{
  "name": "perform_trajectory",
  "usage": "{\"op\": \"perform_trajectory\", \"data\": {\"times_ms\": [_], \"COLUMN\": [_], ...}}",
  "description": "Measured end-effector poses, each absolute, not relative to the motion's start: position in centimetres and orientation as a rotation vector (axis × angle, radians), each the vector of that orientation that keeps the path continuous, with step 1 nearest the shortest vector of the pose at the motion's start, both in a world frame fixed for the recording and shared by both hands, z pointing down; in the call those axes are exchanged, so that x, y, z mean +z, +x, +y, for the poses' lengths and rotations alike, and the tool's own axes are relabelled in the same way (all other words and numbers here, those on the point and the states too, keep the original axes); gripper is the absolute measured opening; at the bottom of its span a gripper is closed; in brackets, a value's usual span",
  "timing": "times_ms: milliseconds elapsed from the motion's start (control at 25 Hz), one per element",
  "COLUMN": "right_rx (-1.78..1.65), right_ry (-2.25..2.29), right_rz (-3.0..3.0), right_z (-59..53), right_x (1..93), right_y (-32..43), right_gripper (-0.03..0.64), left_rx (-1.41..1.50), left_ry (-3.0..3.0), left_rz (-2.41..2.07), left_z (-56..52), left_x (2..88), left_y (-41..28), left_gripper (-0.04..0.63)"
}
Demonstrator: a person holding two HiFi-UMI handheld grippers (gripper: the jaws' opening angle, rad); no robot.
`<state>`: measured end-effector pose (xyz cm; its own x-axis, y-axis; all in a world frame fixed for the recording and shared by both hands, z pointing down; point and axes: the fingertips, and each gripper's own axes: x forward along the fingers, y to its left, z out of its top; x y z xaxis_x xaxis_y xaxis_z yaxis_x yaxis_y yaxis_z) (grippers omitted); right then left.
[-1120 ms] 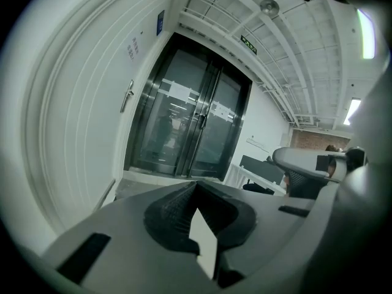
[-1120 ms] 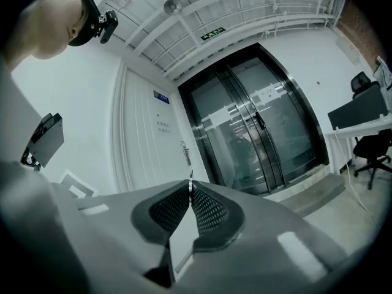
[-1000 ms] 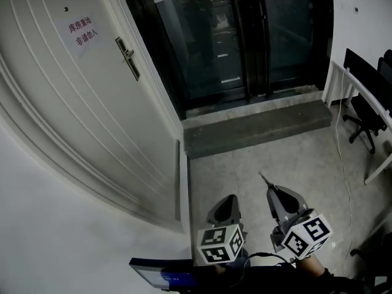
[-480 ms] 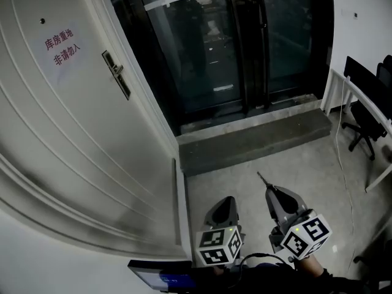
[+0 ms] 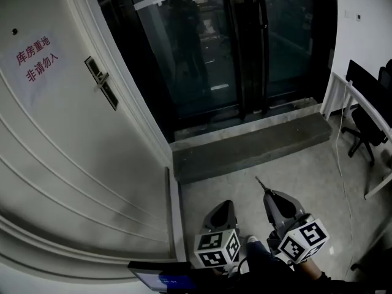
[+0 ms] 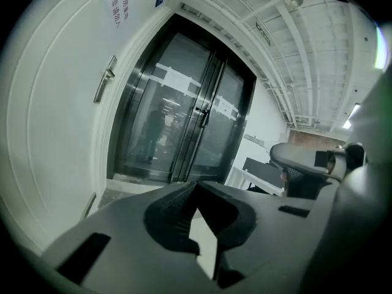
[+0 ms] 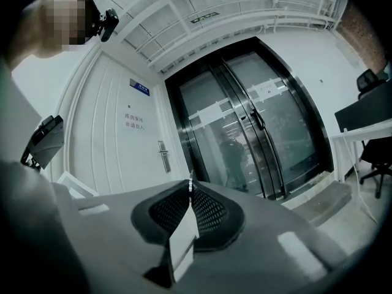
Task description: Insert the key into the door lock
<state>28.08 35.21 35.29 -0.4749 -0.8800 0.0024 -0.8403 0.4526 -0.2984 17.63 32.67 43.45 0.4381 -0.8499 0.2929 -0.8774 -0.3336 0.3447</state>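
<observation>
Grey plastic jaws of the left gripper [image 5: 225, 206] meet at their tips with nothing between them. Just to its right, the right gripper [image 5: 270, 195] is closed on the key [image 5: 261, 184], whose thin tip points away. Far to the left, well apart, the lock [image 5: 101, 82] sits on the white door [image 5: 55, 146].
</observation>
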Motion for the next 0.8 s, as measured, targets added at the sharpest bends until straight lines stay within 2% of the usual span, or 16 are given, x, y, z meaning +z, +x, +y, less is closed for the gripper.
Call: {"op": "perform_trajectory", "data": {"times_ms": [400, 800], "right_rx": [-0.362, -0.416], "right_ry": [-1.445, -1.413], "right_rz": [2.58, 2.592], "right_z": [23.5, 17.1], "right_x": [32.8, 33.9], "right_y": [31.7, 33.8], "right_gripper": [0.012, 0.012], "left_rx": [0.042, 0.044], "left_ry": [2.236, 2.195], "left_rz": [-1.514, -1.556], "left_z": [21.2, 15.4], "left_x": [40.6, 41.0], "left_y": [21.1, 22.8], "left_gripper": [0.0, 0.0]}}
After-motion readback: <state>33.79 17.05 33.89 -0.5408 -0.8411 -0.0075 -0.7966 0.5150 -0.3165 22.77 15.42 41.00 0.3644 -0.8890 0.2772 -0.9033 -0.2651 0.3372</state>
